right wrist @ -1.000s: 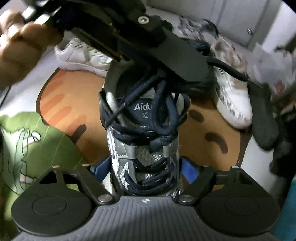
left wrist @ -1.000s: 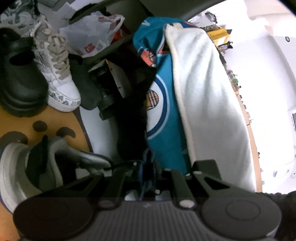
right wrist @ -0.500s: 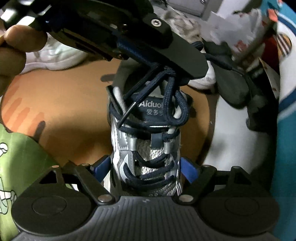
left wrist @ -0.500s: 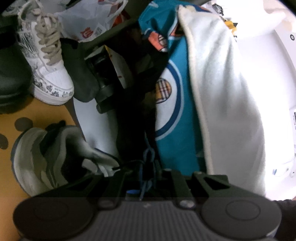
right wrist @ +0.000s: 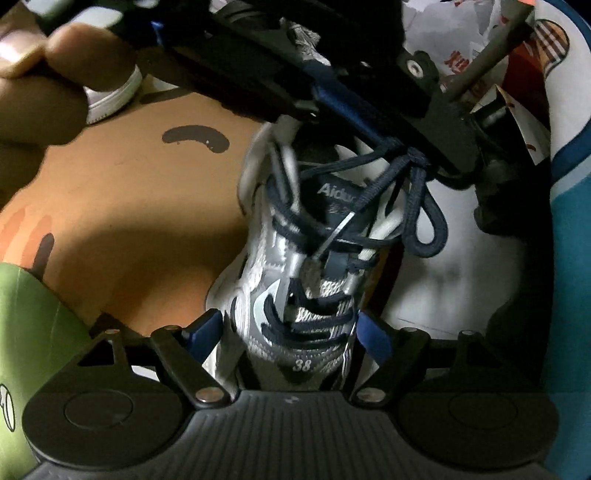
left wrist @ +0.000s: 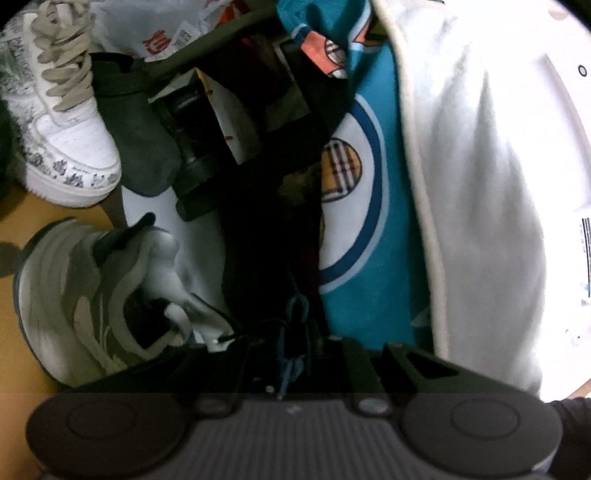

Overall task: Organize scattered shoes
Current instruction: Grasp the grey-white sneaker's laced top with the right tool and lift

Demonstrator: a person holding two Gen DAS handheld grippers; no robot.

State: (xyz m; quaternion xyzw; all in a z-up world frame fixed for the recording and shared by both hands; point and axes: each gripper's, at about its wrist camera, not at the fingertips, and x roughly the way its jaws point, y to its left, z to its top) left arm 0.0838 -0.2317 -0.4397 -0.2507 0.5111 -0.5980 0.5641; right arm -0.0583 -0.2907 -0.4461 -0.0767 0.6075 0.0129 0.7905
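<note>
A grey mesh sneaker (right wrist: pixel 295 295) with navy laces hangs toe-first between the blue pads of my right gripper (right wrist: pixel 291 336). Those jaws are closing and press on both sides of its toe. My left gripper (left wrist: pixel 291 354) is shut on the sneaker's navy laces (left wrist: pixel 295 314). In the right wrist view its black fingers (right wrist: pixel 332 85) cross the top and pull the lace knot (right wrist: pixel 410 162) up and to the right. The sneaker's grey heel (left wrist: pixel 74 295) shows at the lower left of the left wrist view, over the orange mat's edge.
An orange mat (right wrist: pixel 129 221) lies under the sneaker. A white patterned sneaker (left wrist: pixel 70 147) and a dark grey shoe (left wrist: pixel 140 147) stand at its far edge, by a plastic bag (left wrist: pixel 159 33). Teal-and-white cloth (left wrist: pixel 369 258) hangs on the right. A person's hand (right wrist: pixel 44 92) holds the left gripper.
Both grippers have carried the grey sneaker to the right, from the mat's middle to its edge beside the white floor. The sneaker now tilts, and its laces are pulled farther right.
</note>
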